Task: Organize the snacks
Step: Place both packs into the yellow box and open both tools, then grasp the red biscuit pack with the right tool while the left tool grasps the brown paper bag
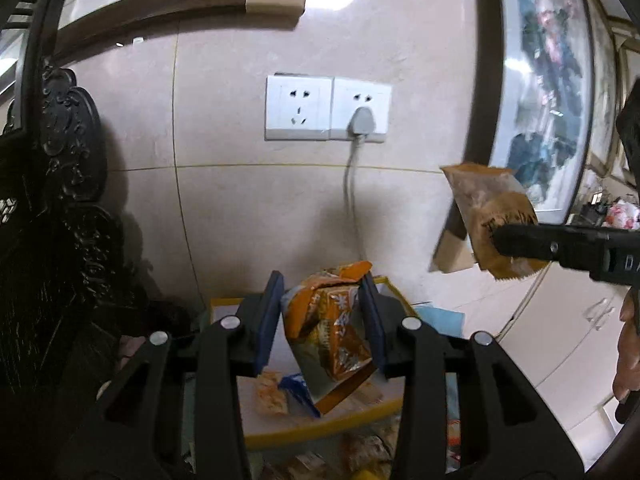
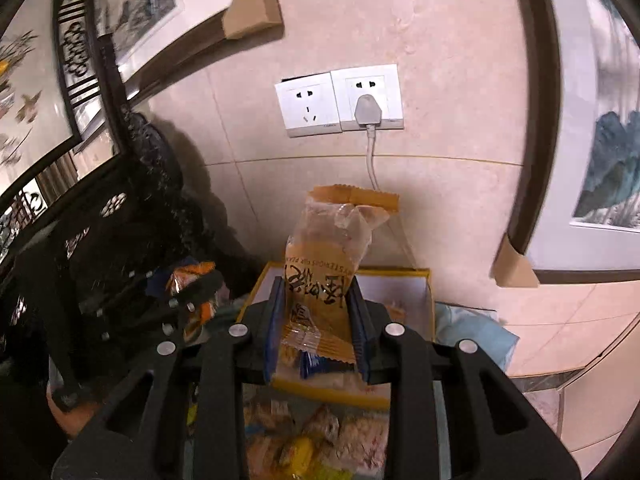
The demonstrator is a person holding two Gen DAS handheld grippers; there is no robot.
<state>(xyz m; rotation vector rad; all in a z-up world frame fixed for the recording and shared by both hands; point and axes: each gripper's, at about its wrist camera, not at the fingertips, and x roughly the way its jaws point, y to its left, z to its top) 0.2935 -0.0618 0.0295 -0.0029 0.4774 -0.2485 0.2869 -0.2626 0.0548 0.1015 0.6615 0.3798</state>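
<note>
Left gripper (image 1: 322, 312) clamped on an orange snack packet (image 1: 330, 328), blue pads pressing its crumpled sides; packet hanging between the fingers (image 1: 270, 320), upper corner poking out past the tips, lower end drooping below them. Jaws about a packet's width apart, not fully together.

Right gripper (image 2: 318, 320) closed tight on a tan snack packet (image 2: 328, 248), pinched near its lower seam; most of the wrapper standing up beyond the fingertips, clear upper part and serrated top edge leaning slightly right. Black lettering on the tan band just above the pads. Same tan packet seen from the left wrist view at far right, held up by a dark finger against the wall.

Beneath and just ahead of both pairs of fingers: a yellow-rimmed box (image 2: 428, 292), white inside, holding a few small packets, among them a blue one (image 1: 298, 388) under the left fingers. Nearer than the box, below the fingers, a heap of loose snacks (image 2: 304, 436), blurred. Light blue cloth (image 2: 472, 332) right of the right fingers, beside the box.

Straight ahead past the fingertips: a tiled wall with a double socket (image 1: 328, 108), a grey plug (image 1: 362, 122) in its right half, cable trailing down. Dark carved furniture (image 1: 68, 184) left of the left fingers. Part of a hand (image 1: 628, 352) at the far right edge.
</note>
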